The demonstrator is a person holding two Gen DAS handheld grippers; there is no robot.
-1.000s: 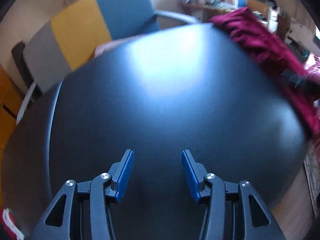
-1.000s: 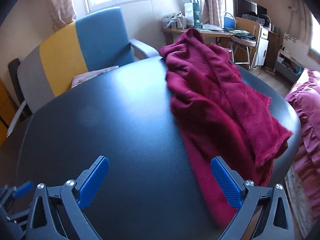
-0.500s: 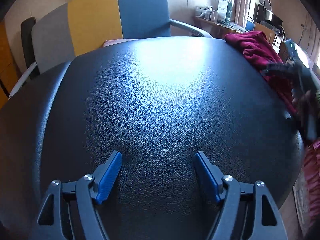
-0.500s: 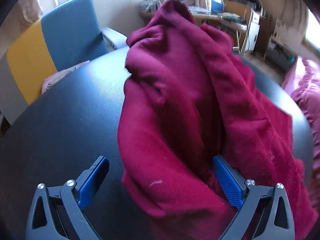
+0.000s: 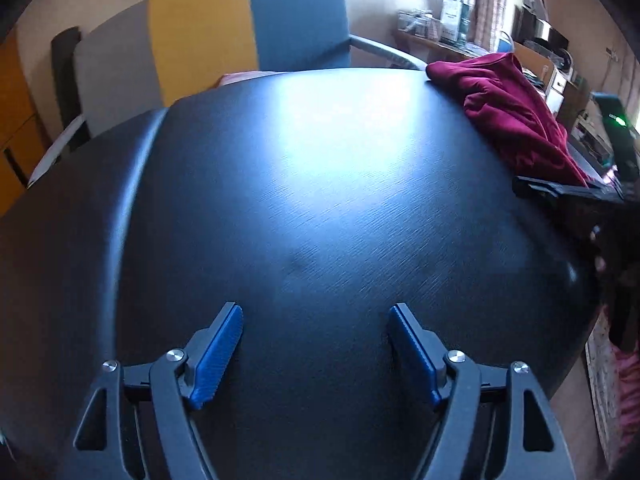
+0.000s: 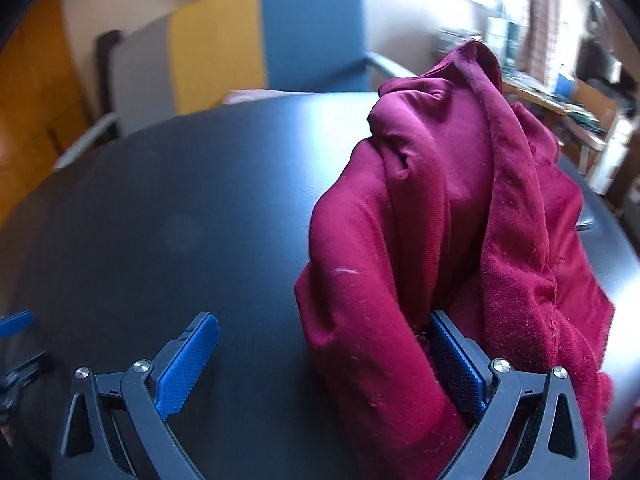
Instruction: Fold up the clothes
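A crumpled dark red garment (image 6: 460, 216) lies bunched on the right side of the black table (image 6: 180, 216). My right gripper (image 6: 324, 356) is open, with a fold of the garment lying between its fingers against the right pad (image 6: 456, 364). The left pad (image 6: 188, 360) stands clear over bare table. In the left wrist view the garment (image 5: 508, 108) sits at the far right. My left gripper (image 5: 316, 352) is open and empty over the bare table (image 5: 300, 200), well to the left of the cloth.
A chair with grey, yellow and blue panels (image 5: 224, 36) stands behind the table. A cluttered desk (image 5: 452, 36) is at the back right. The right hand-held gripper body (image 5: 592, 200) shows at the table's right edge.
My right gripper has pushed further into the garment and swung slightly left. My left gripper has tilted a little, and its fingers stay open.
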